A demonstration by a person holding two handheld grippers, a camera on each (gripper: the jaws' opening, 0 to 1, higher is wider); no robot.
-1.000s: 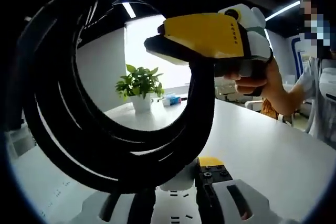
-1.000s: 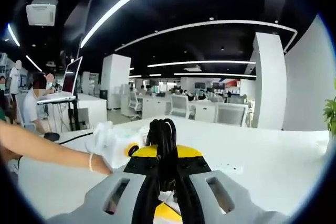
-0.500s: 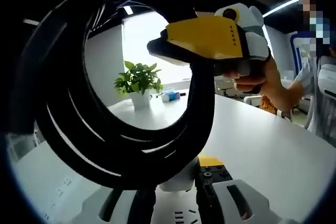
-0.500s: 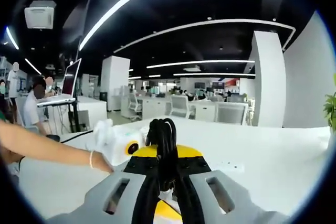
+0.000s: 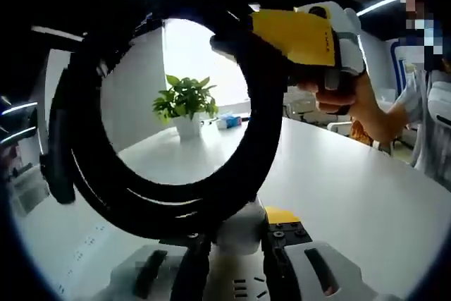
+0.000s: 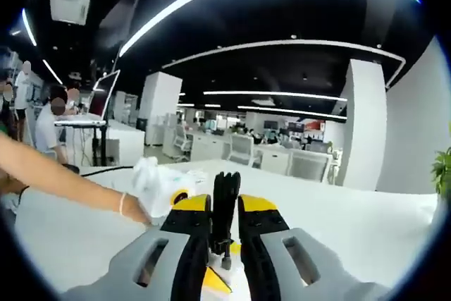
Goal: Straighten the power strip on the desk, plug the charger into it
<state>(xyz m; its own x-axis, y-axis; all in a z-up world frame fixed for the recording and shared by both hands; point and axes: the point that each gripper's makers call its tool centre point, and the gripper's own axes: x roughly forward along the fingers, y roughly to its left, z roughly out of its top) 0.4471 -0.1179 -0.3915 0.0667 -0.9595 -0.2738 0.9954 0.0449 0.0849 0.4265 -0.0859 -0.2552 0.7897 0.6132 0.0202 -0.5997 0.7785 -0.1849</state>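
The coiled black cable (image 5: 162, 195) of the power strip hangs in a big loop close to the left gripper's camera, lifted clear of the white desk (image 5: 352, 195). The right gripper (image 6: 224, 209) has its yellow-padded jaws clamped on a few strands of that cable, seen edge-on between them in the right gripper view. In the left gripper view the same gripper sits at the top right of the loop, gripped by the person's hand (image 5: 345, 93), probably holding the coil up so it can be shaken loose before the strip is laid straight.

The left gripper (image 5: 232, 273) holds the near end: a white body with slot-like marks, likely the power strip (image 5: 239, 227), lies between its jaws, though blur and the cable hide whether they press on it, so I cannot tell. A potted plant (image 5: 184, 107) stands far across the desk. I cannot make out the charger.
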